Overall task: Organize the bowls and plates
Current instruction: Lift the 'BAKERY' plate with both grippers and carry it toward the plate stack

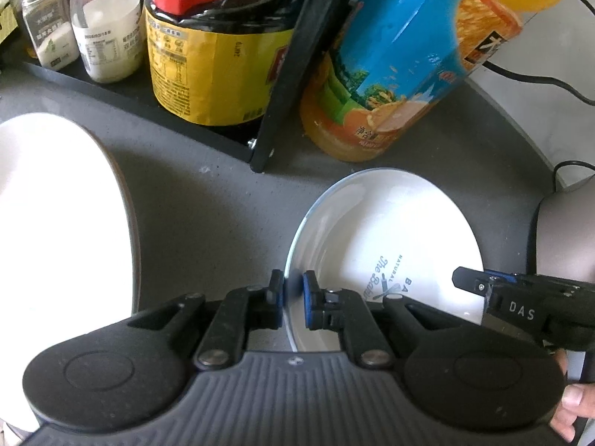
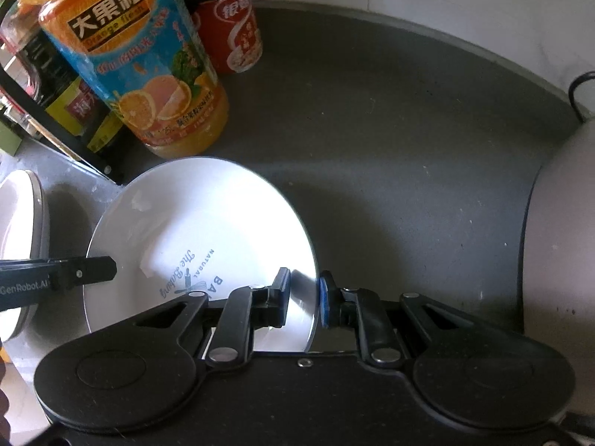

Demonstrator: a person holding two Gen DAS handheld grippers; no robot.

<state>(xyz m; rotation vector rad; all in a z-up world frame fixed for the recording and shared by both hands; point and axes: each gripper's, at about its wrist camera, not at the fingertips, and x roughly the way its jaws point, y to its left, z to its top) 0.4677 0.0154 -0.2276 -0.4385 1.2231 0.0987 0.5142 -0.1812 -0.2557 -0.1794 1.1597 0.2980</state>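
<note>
A white plate with blue "The Bakery" print (image 1: 386, 234) sits on the grey counter; it also shows in the right wrist view (image 2: 193, 223). My left gripper (image 1: 292, 297) is shut on the plate's left rim. My right gripper (image 2: 305, 297) straddles the plate's right rim with a gap still between the jaws; it also shows in the left wrist view (image 1: 483, 290). The left gripper also shows in the right wrist view (image 2: 89, 271). A second white plate (image 1: 55, 223) lies to the left, also in the right wrist view (image 2: 18, 245).
An orange juice bottle (image 1: 401, 67) stands just behind the plate, also in the right wrist view (image 2: 141, 70). A black rack (image 1: 275, 111) holds a soy sauce jug (image 1: 212, 63) and jars. A red can (image 2: 234, 33) stands behind. A grey appliance (image 2: 561, 252) is at right.
</note>
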